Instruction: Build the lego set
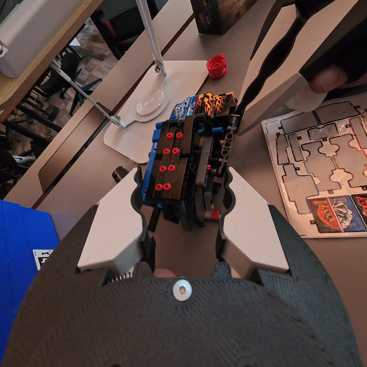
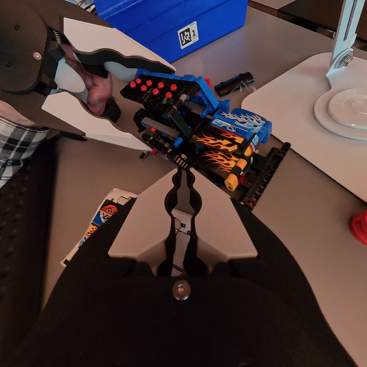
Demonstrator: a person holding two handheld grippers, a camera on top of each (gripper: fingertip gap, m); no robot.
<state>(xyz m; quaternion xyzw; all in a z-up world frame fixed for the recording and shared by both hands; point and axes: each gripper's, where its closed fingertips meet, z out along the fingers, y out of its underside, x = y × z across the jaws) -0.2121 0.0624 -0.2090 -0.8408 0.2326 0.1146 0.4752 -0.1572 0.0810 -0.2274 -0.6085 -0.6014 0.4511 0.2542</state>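
Step in hand, by the look of it: fitting or seating a small side part on the blue-and-black brick vehicle with flame stickers (image 1: 178,158).

Clamped across its rear end by the left gripper (image 1: 182,170), claw spread to body width and pinching both flanks. Held nose away from that gripper, with the red-studded black panel facing up. Over the grey tabletop (image 2: 119,178), beside the flat white lamp base (image 1: 158,99). Nose close over a long black holed beam (image 2: 266,174); resting on it or clear of it, cannot tell.

Right gripper (image 2: 183,169) pressed almost together, with only a thin slit at the tips. Tips up against a small black ribbed piece on the flame-sticker side of the vehicle. Actually pinching it or only touching it: cannot tell.

Mostly built, judging by the bodywork, but no wheels visible on it. Red plastic wheel rim (image 1: 216,66) lying loose past the lamp base, well apart from the vehicle. Black rubber tyre (image 2: 113,111) behind the left hand. Partly used sticker sheet (image 1: 317,168) to the right, blue plastic bin (image 2: 158,29) on the far side.

Next move, as a judgement:
- Steady left clamp, no twist.
- Short straight push from the right tips, square to the side face.
- Light force only: thin pins and axles there, easy to knock askew.
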